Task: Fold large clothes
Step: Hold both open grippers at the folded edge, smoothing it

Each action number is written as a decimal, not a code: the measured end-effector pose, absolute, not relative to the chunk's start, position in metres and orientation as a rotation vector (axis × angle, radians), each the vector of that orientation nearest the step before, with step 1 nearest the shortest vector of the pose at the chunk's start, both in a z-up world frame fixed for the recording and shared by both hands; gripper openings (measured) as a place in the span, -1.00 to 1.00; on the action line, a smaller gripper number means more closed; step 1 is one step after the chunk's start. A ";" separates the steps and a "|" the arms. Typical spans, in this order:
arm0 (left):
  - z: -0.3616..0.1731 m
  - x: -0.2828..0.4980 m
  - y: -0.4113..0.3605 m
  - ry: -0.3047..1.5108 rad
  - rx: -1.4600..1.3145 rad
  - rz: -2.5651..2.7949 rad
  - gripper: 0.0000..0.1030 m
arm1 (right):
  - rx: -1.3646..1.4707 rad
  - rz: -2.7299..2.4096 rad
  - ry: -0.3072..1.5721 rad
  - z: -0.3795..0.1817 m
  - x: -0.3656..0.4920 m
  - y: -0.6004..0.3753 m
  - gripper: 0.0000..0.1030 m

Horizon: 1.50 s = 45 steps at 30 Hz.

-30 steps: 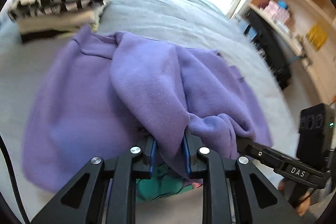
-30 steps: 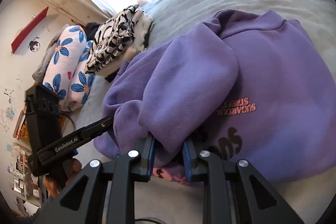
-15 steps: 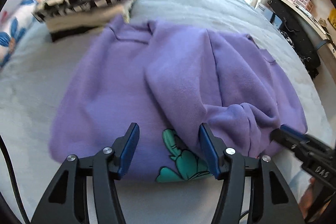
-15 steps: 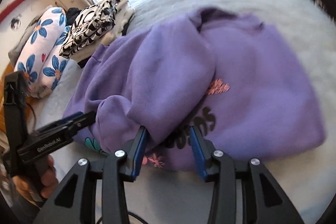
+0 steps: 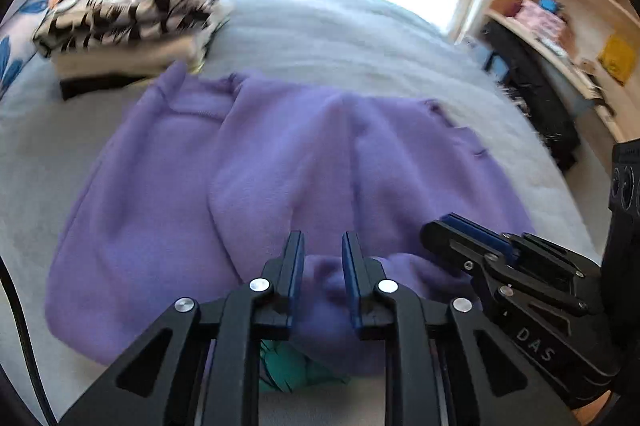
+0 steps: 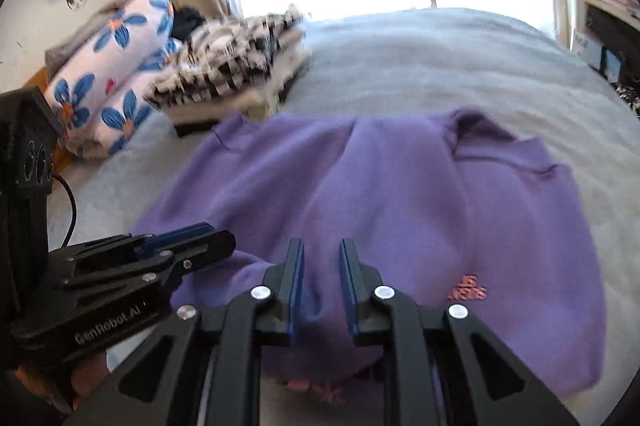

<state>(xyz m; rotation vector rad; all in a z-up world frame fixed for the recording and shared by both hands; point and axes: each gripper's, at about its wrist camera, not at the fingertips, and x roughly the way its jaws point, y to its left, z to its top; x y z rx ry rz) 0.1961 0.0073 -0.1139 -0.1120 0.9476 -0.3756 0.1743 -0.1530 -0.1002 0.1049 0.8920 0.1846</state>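
Note:
A purple sweatshirt [image 5: 180, 206] [image 6: 400, 194] lies flat on the grey bedcover [image 5: 340, 38], both sleeves folded in across its front. A teal print [image 5: 288, 366] shows at its near hem, and pink lettering [image 6: 468, 286] on its chest. My left gripper [image 5: 322, 238] hovers over the sleeve cuff. Its jaws are closing to a narrow gap, with cloth seen through the gap but not pinched. My right gripper [image 6: 320, 244] hovers over the other sleeve, also closing with nothing pressed between its pads. Each gripper appears in the other's view: the right gripper [image 5: 440, 226] and the left gripper [image 6: 224, 238].
A stack of folded clothes with a black-and-white patterned top [image 5: 132, 10] [image 6: 240, 58] sits at the far left of the bed. Floral pillows [image 6: 108, 66] lie beyond it. Wooden shelves [image 5: 560, 26] stand to the right of the bed.
Both grippers let go of the sleeves, spread wide, then narrowed again. The sleeves now lie flat on the sweatshirt. The right gripper has swung and rolled, so its view sits level.

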 end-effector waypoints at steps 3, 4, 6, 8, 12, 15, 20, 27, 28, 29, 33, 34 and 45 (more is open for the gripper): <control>-0.136 0.209 0.010 0.999 -0.080 -0.303 -0.77 | 0.147 0.101 0.959 -0.127 0.185 -0.177 -0.82; -0.140 0.211 0.014 1.010 -0.115 -0.315 -0.77 | 0.180 0.117 0.958 -0.130 0.184 -0.184 -0.83; -0.143 0.212 0.017 1.000 -0.127 -0.327 -0.77 | 0.149 0.110 0.946 -0.129 0.181 -0.182 -0.83; -0.143 0.210 0.013 0.988 -0.093 -0.325 -0.77 | 0.135 0.089 0.938 -0.128 0.179 -0.178 -0.83; -0.143 0.208 0.010 0.980 -0.073 -0.312 -0.77 | 0.204 0.085 0.936 -0.129 0.180 -0.184 -0.81; -0.142 0.209 0.009 0.981 -0.070 -0.306 -0.77 | 0.221 0.094 0.938 -0.129 0.180 -0.185 -0.81; -0.129 0.203 0.000 0.986 -0.031 -0.288 -0.77 | 0.231 0.097 0.956 -0.122 0.178 -0.184 -0.75; -0.098 0.182 0.002 0.985 -0.024 -0.279 -0.36 | 0.236 0.094 0.950 -0.096 0.159 -0.176 -0.74; -0.091 0.176 0.003 0.974 -0.017 -0.273 -0.27 | 0.229 0.094 0.942 -0.090 0.154 -0.174 -0.74; -0.086 0.170 0.003 0.964 -0.009 -0.267 -0.23 | 0.224 0.095 0.936 -0.086 0.151 -0.174 -0.74; -0.063 0.149 0.005 0.939 0.010 -0.253 -0.16 | 0.219 0.095 0.905 -0.061 0.131 -0.173 -0.74; -0.057 0.143 0.006 0.937 0.008 -0.255 -0.15 | 0.223 0.097 0.896 -0.053 0.125 -0.173 -0.74; -0.004 0.083 0.023 0.882 -0.040 -0.292 -0.01 | 0.151 0.103 0.825 0.013 0.069 -0.157 -0.72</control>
